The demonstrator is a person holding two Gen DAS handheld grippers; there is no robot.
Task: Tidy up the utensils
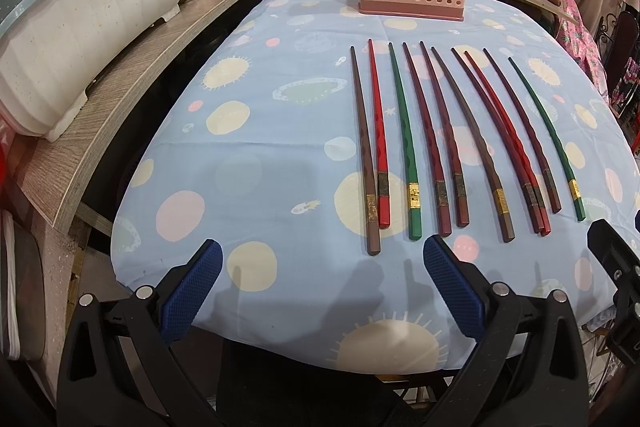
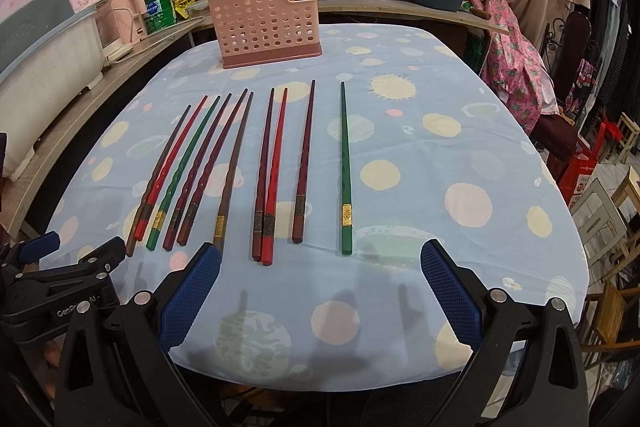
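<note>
left gripper (image 1: 322,259): hovering spread wide, empty, at table's (image 1: 280,155) near edge
right gripper (image 2: 320,259): hovering apart, empty
next: pinching the green chopstick (image 2: 345,167) by its thick end, dropping into holder (image 2: 266,23) at far edge

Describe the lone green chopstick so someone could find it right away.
Start at the pink basket at the far end of the blue tablecloth. A row of chopsticks lies in front of it. The green chopstick is the rightmost, set apart by a gap, with a gold band near its thick end; the other green one sits among red neighbours.
</note>
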